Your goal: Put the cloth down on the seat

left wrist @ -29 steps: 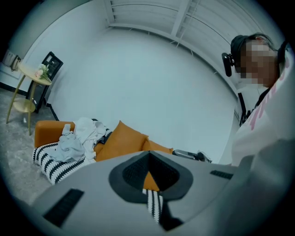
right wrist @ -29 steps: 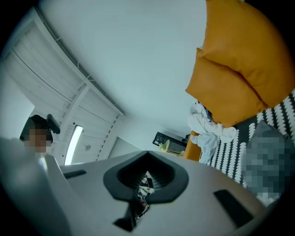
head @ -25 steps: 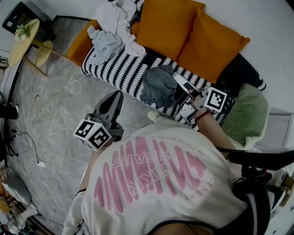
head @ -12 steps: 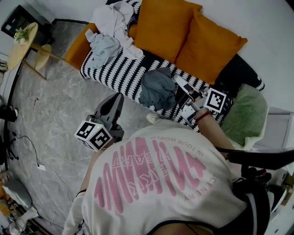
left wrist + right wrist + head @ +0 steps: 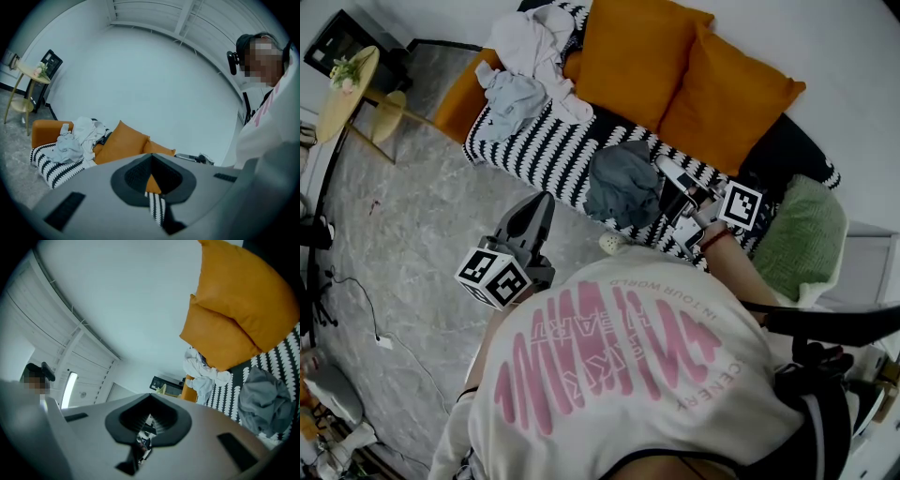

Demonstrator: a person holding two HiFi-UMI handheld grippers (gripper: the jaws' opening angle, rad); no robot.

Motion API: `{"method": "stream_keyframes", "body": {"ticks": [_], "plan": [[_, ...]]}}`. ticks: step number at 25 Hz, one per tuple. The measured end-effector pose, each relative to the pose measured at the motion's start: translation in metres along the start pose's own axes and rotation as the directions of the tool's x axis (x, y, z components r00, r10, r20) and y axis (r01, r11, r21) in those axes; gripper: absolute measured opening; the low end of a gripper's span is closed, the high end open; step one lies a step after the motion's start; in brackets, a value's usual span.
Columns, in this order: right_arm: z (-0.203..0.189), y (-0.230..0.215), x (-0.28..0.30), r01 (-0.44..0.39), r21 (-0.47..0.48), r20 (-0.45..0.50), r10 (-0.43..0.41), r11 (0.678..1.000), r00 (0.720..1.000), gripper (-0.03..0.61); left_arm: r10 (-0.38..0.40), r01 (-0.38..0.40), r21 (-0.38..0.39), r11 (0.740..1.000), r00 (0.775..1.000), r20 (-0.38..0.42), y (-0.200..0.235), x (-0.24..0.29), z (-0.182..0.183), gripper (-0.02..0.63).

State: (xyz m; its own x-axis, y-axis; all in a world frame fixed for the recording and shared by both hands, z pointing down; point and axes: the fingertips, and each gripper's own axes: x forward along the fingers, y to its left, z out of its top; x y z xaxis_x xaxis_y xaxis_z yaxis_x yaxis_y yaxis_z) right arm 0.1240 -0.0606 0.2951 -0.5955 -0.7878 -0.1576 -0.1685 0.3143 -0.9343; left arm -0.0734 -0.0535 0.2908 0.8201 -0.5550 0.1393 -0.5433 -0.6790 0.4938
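Note:
A crumpled grey cloth lies on the black-and-white patterned sofa seat, near its front edge. My right gripper hovers just to the right of the cloth, shut and empty, jaws pointing along the sofa. In the right gripper view the grey cloth lies to the lower right of the shut right gripper, apart from it. My left gripper is shut with nothing in it, held above the floor in front of the sofa. The left gripper looks toward the sofa.
A pile of light clothes covers the sofa's left end. Two orange cushions lean on the backrest, and a green cushion sits at the right end. A round side table stands far left. A cable lies on the marble floor.
The head view shifted slightly. The grey cloth lies where it was, and both grippers stay shut and nearly still.

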Motion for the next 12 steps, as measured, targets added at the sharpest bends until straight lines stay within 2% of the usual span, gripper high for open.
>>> {"method": "stream_keyframes", "body": {"ticks": [12], "plan": [[-0.001, -0.015, -0.009, 0.036, -0.002, 0.013, -0.036, 0.999, 0.999, 0.009, -0.001, 0.001, -0.001, 1.000, 1.000, -0.010, 0.004, -0.001, -0.008, 0.009]]}}
